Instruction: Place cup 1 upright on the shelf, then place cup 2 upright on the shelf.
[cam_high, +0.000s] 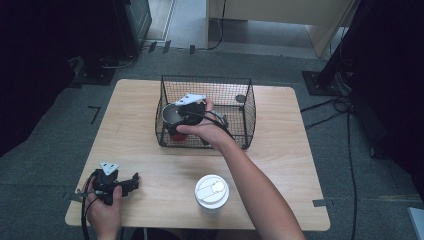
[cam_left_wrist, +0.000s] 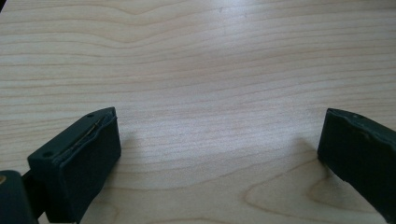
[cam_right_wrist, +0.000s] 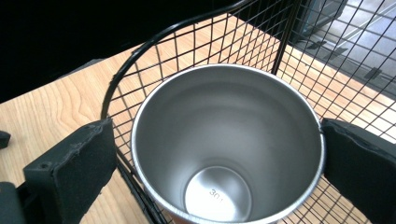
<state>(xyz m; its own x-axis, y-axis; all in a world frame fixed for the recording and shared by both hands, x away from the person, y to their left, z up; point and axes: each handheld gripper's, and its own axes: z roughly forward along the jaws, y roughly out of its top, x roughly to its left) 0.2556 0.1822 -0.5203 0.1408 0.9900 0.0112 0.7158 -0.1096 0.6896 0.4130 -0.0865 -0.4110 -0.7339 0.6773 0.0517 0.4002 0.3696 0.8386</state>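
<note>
My right tool (cam_right_wrist: 217, 154) straddles the steel cup (cam_right_wrist: 227, 144) at the left end of the wire basket (cam_high: 248, 107), jaws spread on either side. I should close squarely on its wall. My left tool (cam_left_wrist: 219, 154) rests spread on the tabletop (cam_left_wrist: 196, 60).

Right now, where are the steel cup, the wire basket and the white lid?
steel cup (cam_right_wrist: 224, 135), right gripper view, on its inner wall.
wire basket (cam_high: 248, 107), high view, on its right mesh wall.
white lid (cam_high: 212, 190), high view, on its flat top.
</note>
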